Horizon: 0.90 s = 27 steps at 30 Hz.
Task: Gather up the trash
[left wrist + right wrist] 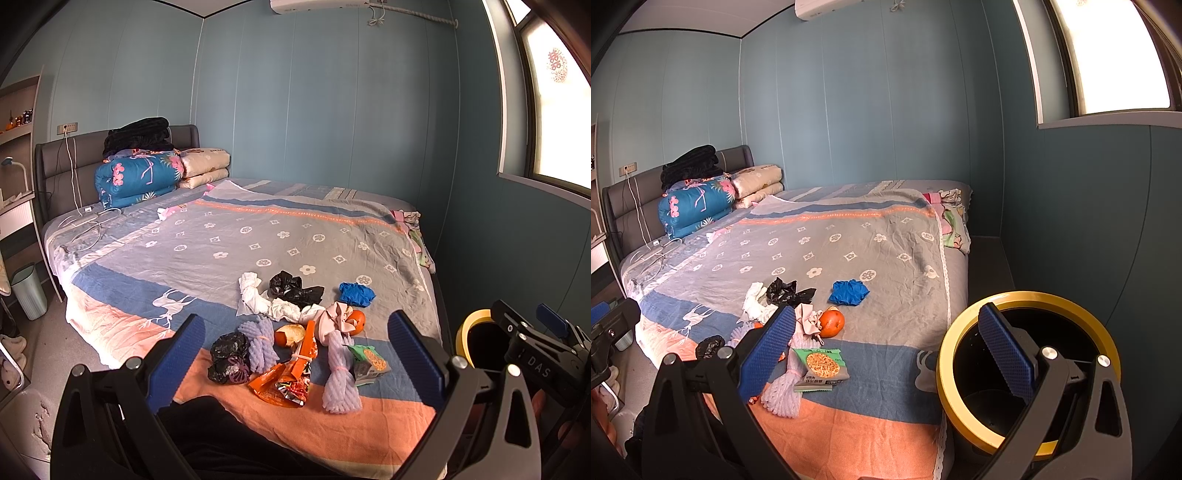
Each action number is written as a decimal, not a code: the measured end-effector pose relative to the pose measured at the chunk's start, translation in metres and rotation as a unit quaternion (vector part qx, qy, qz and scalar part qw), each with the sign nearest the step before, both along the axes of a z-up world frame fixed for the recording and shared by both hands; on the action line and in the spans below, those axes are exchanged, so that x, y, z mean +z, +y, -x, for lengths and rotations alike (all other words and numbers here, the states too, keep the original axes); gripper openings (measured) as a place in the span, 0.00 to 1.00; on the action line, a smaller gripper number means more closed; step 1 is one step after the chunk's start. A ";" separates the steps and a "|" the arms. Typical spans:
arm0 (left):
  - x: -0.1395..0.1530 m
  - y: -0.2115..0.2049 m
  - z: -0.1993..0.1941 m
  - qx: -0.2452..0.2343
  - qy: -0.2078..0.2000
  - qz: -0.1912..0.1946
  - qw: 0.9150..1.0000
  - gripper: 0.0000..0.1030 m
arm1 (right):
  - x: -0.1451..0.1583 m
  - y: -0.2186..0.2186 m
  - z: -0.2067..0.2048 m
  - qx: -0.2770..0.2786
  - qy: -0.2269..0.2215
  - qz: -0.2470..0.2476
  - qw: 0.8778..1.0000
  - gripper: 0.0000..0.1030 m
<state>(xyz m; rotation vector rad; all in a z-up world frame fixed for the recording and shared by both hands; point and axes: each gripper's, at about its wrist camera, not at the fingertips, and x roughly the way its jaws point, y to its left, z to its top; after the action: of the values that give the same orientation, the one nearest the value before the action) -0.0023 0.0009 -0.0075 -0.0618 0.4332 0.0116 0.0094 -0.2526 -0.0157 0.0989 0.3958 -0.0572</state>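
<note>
Presently listed: left tool [295,363], fingers spread wide apart, nothing between them, held above the foot of the bed [258,236]. Right tool [886,354], fingers likewise wide apart and empty; its right finger pad [1006,354] sits in front of the open mouth of a black bin with a yellow rim [1028,373], which stands beside the bed's corner.

Trash, all lying on the bedspread ahead of the left tool, framed between its fingers:
- crumpled black bag [227,356], just beside the left finger;
- two rolls of lilac foam netting [260,341], one beside the black bag, the other nearer the right finger;
- orange snack wrapper [291,376], centre, nearest the tool;
- green noodle packet [367,363], touching the second foam roll;
- mandarin [356,321] and a piece of peel [290,334], beyond the wrappers;
- white tissue [258,299], second black bag [291,290] and blue glove [356,294], farthest out.

Folded quilts [136,177] are stacked at the headboard, well away from both tools.
</note>
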 end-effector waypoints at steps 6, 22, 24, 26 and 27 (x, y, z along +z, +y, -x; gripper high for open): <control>0.000 0.000 0.000 0.000 0.001 0.000 1.000 0.93 | 0.002 0.000 -0.001 0.000 0.001 0.000 1.000 0.92; -0.003 -0.002 -0.001 0.001 0.001 0.000 1.000 0.93 | 0.000 -0.002 -0.002 0.000 0.002 -0.001 1.000 0.92; -0.004 -0.002 -0.002 -0.001 0.003 0.001 1.000 0.93 | -0.001 -0.002 -0.003 0.000 0.003 -0.001 1.000 0.92; -0.008 -0.001 -0.002 -0.001 0.007 0.003 1.000 0.93 | -0.013 -0.004 -0.004 -0.004 0.006 -0.003 1.000 0.92; -0.007 -0.001 -0.002 0.000 0.009 0.005 1.000 0.93 | -0.018 -0.006 -0.006 -0.006 0.008 -0.005 1.000 0.92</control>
<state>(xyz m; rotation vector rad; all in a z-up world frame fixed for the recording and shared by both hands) 0.0001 -0.0003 -0.0148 -0.0705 0.4506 0.0099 0.0152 -0.2583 -0.0333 0.1111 0.4108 -0.0684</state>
